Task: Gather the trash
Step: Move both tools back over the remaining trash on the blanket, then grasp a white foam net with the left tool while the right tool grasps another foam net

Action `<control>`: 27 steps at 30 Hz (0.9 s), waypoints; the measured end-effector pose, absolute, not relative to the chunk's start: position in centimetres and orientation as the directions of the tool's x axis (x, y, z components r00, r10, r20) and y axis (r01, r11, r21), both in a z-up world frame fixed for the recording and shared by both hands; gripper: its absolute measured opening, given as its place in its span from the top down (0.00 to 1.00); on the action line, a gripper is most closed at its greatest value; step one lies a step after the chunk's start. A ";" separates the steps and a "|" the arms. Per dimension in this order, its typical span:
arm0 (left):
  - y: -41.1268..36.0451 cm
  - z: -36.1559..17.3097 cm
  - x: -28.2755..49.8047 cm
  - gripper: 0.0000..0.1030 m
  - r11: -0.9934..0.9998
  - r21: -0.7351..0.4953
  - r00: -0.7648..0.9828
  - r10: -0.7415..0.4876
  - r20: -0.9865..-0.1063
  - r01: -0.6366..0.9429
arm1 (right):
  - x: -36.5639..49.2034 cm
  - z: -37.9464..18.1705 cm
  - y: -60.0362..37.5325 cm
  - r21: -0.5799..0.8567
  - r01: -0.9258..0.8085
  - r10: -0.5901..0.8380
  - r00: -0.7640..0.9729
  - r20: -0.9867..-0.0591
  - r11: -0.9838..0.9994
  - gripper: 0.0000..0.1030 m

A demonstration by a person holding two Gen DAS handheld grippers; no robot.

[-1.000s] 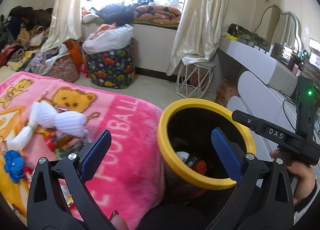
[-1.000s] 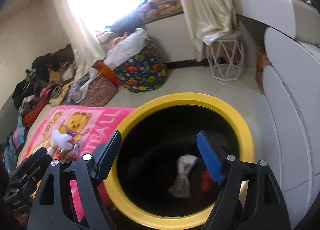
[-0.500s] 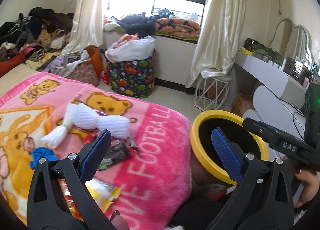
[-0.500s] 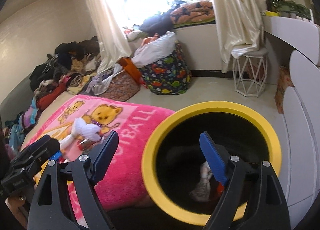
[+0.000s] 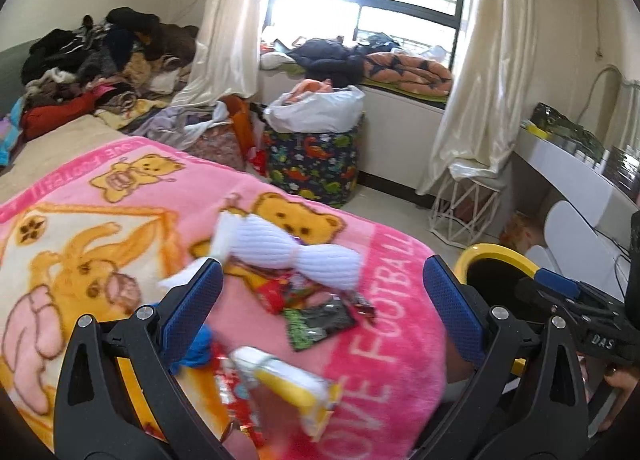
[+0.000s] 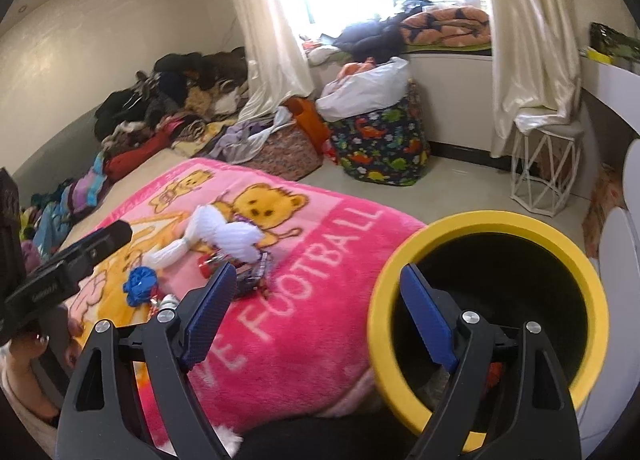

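The landmark is the fleecy pink bear-print blanket [image 5: 360,324] covering the bed. My left gripper [image 5: 320,300] hangs above it with its jaws spread wide and nothing between the ribbed blue pads. My right gripper [image 6: 316,312] is likewise wide apart and empty; its jaws have just been opening.

Trash lies near the blanket's middle: a crinkled dark green foil wrapper [image 5: 316,326], a glossy red foil packet [image 5: 276,294] and a flat yellow-and-white packet [image 5: 288,384], blurred. A ribbed white knitted bundle [image 5: 296,252], pinched at its waist, and a crumpled blue fabric scrap [image 6: 140,286] lie beside them.

Off the blanket's right edge stands the round black bin with a smooth yellow plastic rim [image 6: 488,220]. The right wrist view shows its dark interior; the left wrist view shows only an arc of rim [image 5: 496,254]. The yellow-and-white packet appears only in the left view.
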State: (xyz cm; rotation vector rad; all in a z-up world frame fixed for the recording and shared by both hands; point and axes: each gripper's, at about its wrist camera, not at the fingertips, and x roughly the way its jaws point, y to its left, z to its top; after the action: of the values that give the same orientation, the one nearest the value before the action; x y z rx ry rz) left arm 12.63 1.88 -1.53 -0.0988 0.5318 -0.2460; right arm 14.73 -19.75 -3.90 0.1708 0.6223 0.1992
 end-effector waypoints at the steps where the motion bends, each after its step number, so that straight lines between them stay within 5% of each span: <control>1: 2.3 -1.6 12.7 0.11 0.968 -0.155 0.835 -0.250 -0.490 0.199 | 15.0 -3.9 -19.2 0.210 -0.147 0.243 0.790 -0.563 0.966 0.21; 23: 11.2 -6.2 19.1 0.11 0.987 -0.141 0.726 -0.155 -0.670 0.081 | 24.2 -6.2 -9.9 0.080 -0.376 0.330 0.668 -0.667 0.923 0.21; 27: 11.1 -7.3 20.7 0.19 0.987 -0.132 0.687 -0.157 -0.710 0.089 | 26.1 -7.4 -8.9 0.056 -0.381 0.310 0.649 -0.695 0.923 0.21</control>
State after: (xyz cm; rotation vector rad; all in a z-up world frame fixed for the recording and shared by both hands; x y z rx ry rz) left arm 20.67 11.15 -7.30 -0.0897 0.8026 -0.1380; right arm 26.14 -8.92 -7.37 -0.0976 0.7706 0.3934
